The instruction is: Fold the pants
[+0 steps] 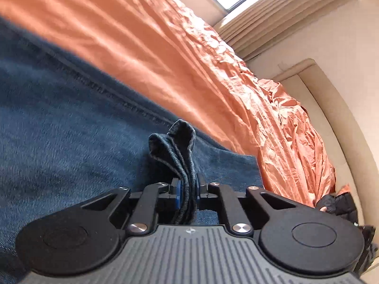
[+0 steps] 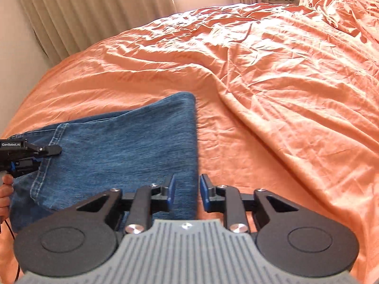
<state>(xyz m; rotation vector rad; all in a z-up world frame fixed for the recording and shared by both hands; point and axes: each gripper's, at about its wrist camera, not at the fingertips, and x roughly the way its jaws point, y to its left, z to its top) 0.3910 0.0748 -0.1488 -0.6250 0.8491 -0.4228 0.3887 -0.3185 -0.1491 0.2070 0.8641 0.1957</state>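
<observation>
On the orange bed (image 2: 260, 71), blue jeans (image 2: 118, 146) folded at nine o'clock, left gripper (image 1: 187, 187) fingers clenched on denim hem, right gripper (image 2: 187, 189) fingers released, straddling jeans' edge.

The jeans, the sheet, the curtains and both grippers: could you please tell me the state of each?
Jeans: folded over, lying on the bed.
Sheet: wrinkled, spread over the bed.
Curtains: drawn apart at the window.
Left gripper: shut on a bunched jeans edge.
Right gripper: open, pads clear of the jeans.

Blue denim pants (image 2: 118, 146) on an orange bedsheet (image 2: 260, 71); beige curtains (image 2: 83, 11); black tongs (image 2: 187, 189).
</observation>
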